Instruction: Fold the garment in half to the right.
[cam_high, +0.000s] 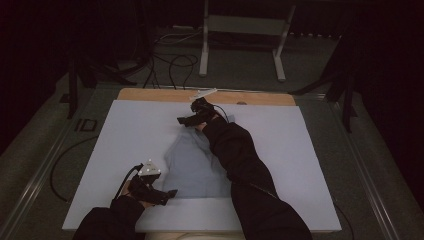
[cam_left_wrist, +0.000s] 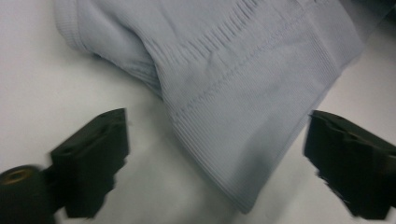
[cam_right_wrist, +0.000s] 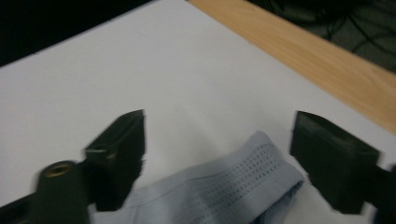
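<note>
I am working a pale grey-blue knit garment (cam_high: 195, 167) that is lying near the middle of the white board (cam_high: 125, 145) on the table. Starting at the left, I am keeping the left gripper (cam_high: 170, 193) at the garment's near left corner, its jaws standing wide apart and empty, the ribbed hem (cam_left_wrist: 243, 154) sitting between them on the board, probably so I can pinch that edge. Further right and well away from me, I am reaching the right gripper (cam_high: 181, 120) to the garment's far end, jaws also spread wide, holding nothing, a ribbed band (cam_right_wrist: 252, 179) lying between them. No containers are sitting on the board; the bare wooden strip (cam_high: 150, 94) is running along its far edge.
</note>
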